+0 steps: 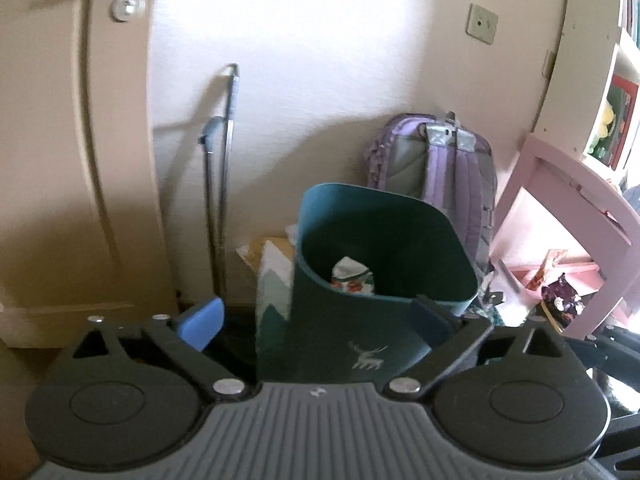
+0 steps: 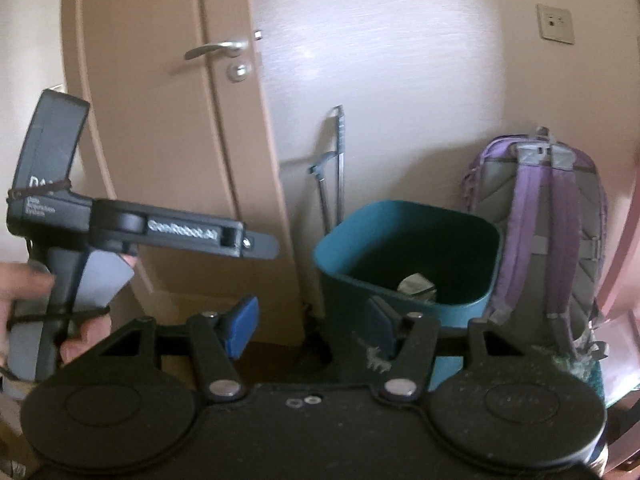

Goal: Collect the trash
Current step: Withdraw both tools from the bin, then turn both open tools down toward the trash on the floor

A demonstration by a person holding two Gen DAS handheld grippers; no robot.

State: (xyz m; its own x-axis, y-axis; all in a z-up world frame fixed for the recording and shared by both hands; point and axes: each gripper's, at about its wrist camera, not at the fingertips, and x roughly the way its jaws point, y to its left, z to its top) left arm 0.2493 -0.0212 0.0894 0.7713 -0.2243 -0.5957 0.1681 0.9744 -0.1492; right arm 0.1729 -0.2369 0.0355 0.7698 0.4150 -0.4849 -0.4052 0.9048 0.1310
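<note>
A dark teal trash bin (image 1: 360,320) with a deer print stands on the floor against the wall. It also shows in the right wrist view (image 2: 408,276). Crumpled paper trash (image 1: 352,276) lies inside it, seen too in the right wrist view (image 2: 416,286). My left gripper (image 1: 316,322) is open and empty, its blue pads either side of the bin's front, short of it. My right gripper (image 2: 310,330) is open and empty, in front of the bin's left side. The left gripper's body (image 2: 120,232), held by a hand, shows at the left of the right wrist view.
A purple backpack (image 1: 436,168) leans on the wall behind the bin. A pink chair (image 1: 568,216) stands to the right with litter under it. A beige door (image 2: 168,140) and a metal-handled tool (image 1: 220,184) are on the left. Paper bags (image 1: 272,268) sit beside the bin.
</note>
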